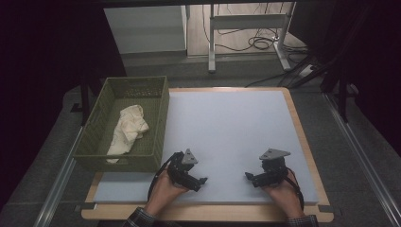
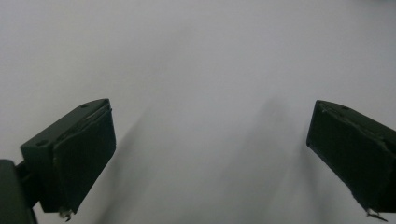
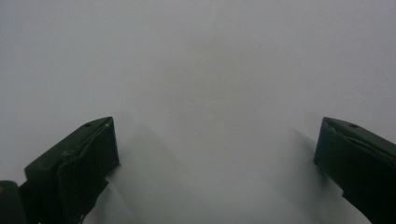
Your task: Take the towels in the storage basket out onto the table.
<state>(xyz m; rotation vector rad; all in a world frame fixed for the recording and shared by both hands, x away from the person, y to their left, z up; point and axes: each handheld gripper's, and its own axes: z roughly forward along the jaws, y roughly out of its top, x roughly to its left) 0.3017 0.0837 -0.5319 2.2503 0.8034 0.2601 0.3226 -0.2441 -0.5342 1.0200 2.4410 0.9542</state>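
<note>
Cloth (image 1: 128,128) in basket (image 1: 158,113) | fingers (image 2: 79,154) spread, well apart from it

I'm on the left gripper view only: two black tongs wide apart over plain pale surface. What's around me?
Observer: From the high view, the left gripper sits low over the pale mat, near its front edge, by the front right corner of a green basket.
Operator: Anything in the basket?
Observer: One crumpled cream cloth, lying along its middle.
Operator: Where's the other hand?
Observer: The right gripper is level with yours, farther right on the mat, its tongs pointing toward yours.
Operator: Is it holding anything?
Observer: No. In the right gripper view its tongs stand wide apart over bare mat.
</note>
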